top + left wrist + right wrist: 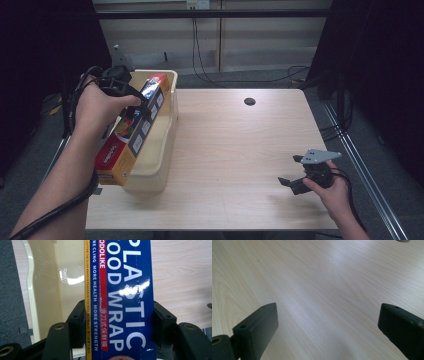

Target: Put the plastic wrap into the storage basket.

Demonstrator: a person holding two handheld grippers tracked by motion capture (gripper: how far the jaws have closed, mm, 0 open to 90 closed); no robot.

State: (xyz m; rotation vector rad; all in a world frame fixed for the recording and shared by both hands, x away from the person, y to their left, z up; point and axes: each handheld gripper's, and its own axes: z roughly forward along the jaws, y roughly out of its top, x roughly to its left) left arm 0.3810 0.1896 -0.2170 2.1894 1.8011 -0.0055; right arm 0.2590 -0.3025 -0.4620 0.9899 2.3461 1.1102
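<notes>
The left gripper point(141, 105) has its jaws closed flat against the two long sides of a blue box of plastic wrap point(131, 131), gripping it partway along its length; the left gripper view shows the box point(125, 300) running up between the black jaws with the pale bin point(50, 277) below it. In the high view the box lies slanted over the near left part of the cream bin point(167, 125), its near end sticking out past the bin's front corner and its far end over the bin's interior, so it appears to be carried rather than resting inside, though I cannot tell whether its underside touches the rim. The main risk, as I judge it, is that the glossy cardboard slides or pivots in the jaws, since a long box held away from its middle tends to swing under its own weight; a tilt could drive one end against the bin wall and shove the bin along the surface point(235, 150) or towards its left edge, which the bin already sits close to. Squeezing harder could crush the thin box. The right gripper point(294, 172) rests low near the surface's near right corner, jaws spread wide and holding nothing, well apart from the bin and too far off to steady it.
</notes>
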